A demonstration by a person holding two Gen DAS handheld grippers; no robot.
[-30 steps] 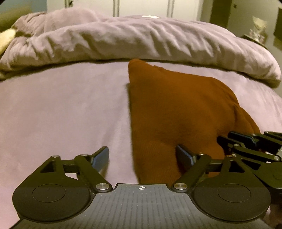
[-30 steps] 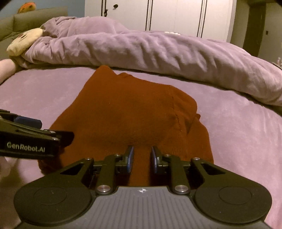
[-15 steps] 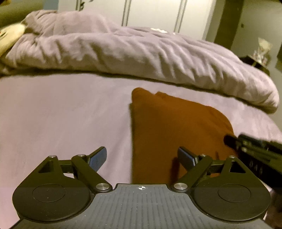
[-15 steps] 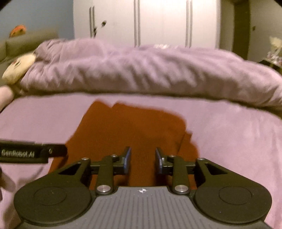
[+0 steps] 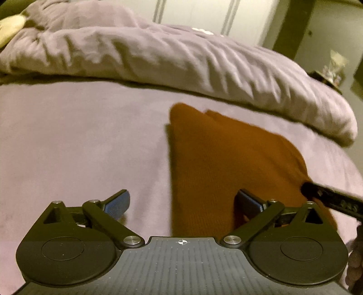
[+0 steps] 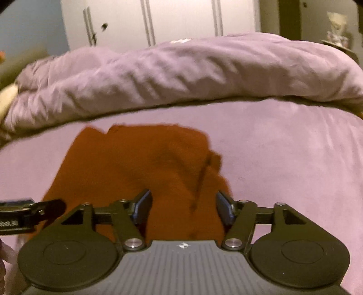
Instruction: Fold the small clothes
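Note:
A rust-brown garment [image 5: 226, 163] lies folded and flat on the lilac sheet [image 5: 79, 147]. My left gripper [image 5: 183, 204] hovers over its near left edge; the jaws are opening wide and no cloth is pinched between the pads. My right gripper [image 6: 183, 208] hangs over the garment's [image 6: 136, 170] near right part. Its jaws are opening too, with cloth seen below the gap and both pads off it. Each gripper shows in the other's view: the right one [image 5: 331, 200] at the right edge, the left one [image 6: 31, 213] at the left edge.
A bunched lilac duvet [image 6: 181, 74] runs across the back of the bed. White wardrobe doors [image 6: 181, 20] stand behind it. A pale cushion [image 5: 11, 25] lies at far left, and a bedside table [image 5: 329, 77] stands at far right. Bare sheet [image 6: 295, 158] stretches right of the garment.
The right jaws went from nearly shut around a fold of the garment to wide apart, and the cloth dropped flat. Both grippers drew back from it. The left jaws widened a little.

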